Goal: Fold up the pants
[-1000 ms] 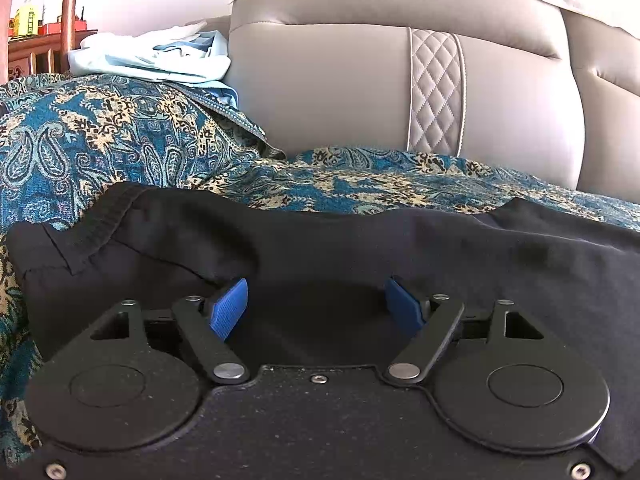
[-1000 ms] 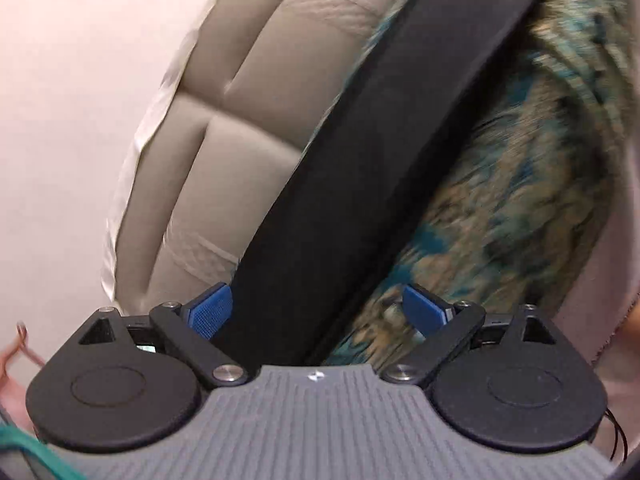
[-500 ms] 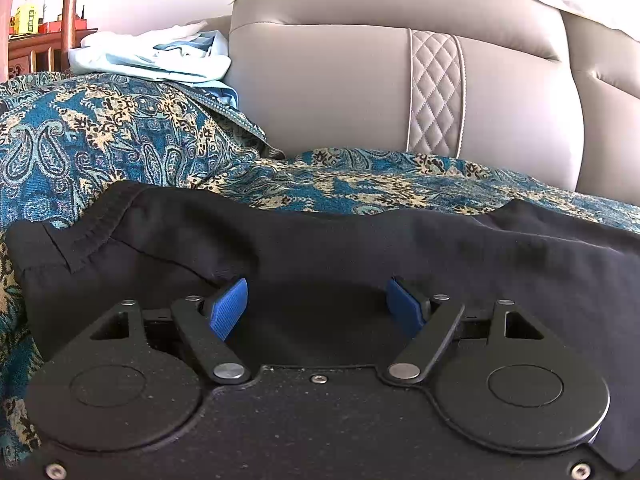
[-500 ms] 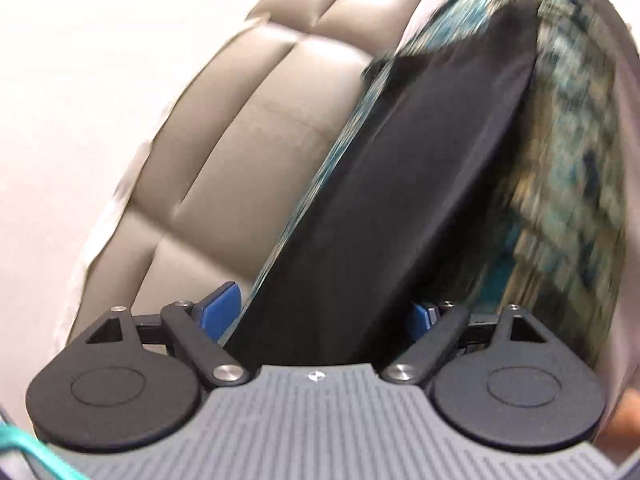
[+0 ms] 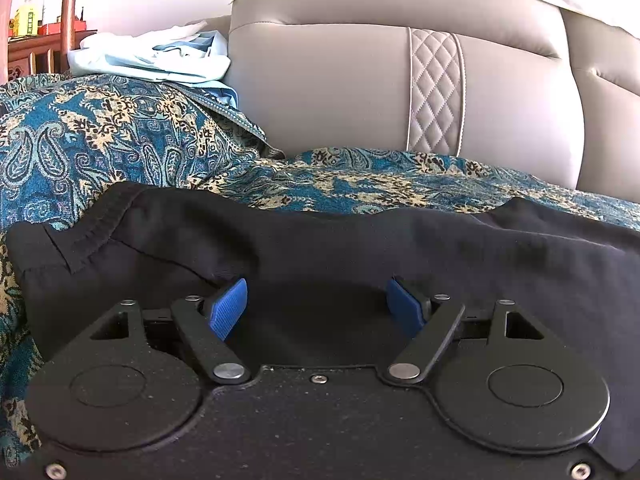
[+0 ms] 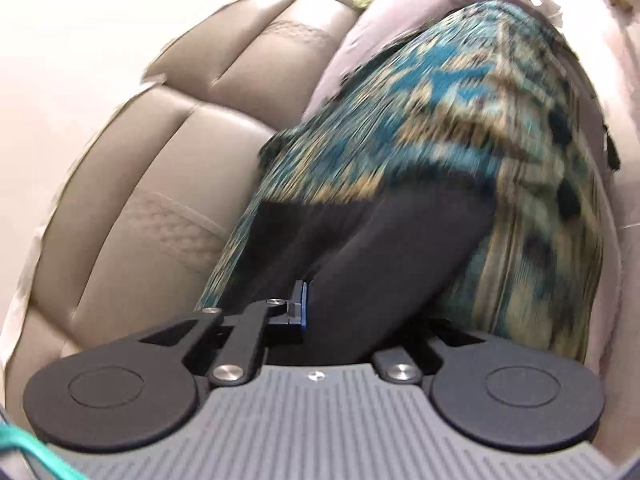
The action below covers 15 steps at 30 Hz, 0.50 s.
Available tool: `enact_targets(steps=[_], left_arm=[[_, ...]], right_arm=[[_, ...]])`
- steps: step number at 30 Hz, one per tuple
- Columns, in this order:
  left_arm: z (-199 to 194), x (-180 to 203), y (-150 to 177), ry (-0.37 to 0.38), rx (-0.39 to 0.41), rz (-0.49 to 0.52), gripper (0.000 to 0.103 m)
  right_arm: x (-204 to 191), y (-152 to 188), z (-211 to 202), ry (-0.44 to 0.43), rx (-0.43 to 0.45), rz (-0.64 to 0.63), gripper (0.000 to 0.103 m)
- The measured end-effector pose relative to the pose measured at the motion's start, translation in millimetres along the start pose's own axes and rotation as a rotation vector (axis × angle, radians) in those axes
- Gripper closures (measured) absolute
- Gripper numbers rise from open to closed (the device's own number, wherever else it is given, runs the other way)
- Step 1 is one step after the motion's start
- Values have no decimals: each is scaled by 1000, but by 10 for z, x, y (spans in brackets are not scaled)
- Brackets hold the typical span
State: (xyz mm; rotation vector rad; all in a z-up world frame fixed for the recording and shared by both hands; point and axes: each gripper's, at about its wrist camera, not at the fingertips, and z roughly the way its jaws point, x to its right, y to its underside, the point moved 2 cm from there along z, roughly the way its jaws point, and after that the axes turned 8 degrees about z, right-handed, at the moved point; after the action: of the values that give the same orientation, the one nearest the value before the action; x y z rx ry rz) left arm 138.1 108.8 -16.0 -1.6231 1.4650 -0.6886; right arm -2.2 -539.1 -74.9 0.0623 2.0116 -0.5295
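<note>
Between right claw (image 6: 320, 308) pads now: pants (image 6: 384, 248).

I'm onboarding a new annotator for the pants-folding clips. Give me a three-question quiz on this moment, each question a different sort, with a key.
1. True or false: the left tongs are clamped on the black pants.
2. Multiple choice: what do the right tongs grip? A) the patterned blue cover B) the black pants C) the light blue clothes
3. Fill in: the light blue clothes lie on the patterned cover beside the beige ____ backrest.

Key:
1. False; their blue pads stand apart, open over the fabric.
2. B; one pad shows pressed against a fold of the pants, the other is hidden behind the cloth.
3. sofa
</note>
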Motion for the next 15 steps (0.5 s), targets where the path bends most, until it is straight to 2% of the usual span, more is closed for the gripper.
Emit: enact_targets(steps=[3,8,13,14,15], left_arm=[[2,0,0,0,0,2,26],[8,14,-1,-1,-1,4,25],[11,14,2,-1,2,-1,24],[13,25,-1,-1,3,-1,24],[9,12,3,-1,3,-2,24]], right_arm=[[96,-224,118,-11,-10,26,83],[-123,-319,259,22,-25,-182,79],[-102,-671,257,184,98,-258,71],[-112,-716,243,201,104,-270,61],[-151,-725,210,216,124,-287,37]])
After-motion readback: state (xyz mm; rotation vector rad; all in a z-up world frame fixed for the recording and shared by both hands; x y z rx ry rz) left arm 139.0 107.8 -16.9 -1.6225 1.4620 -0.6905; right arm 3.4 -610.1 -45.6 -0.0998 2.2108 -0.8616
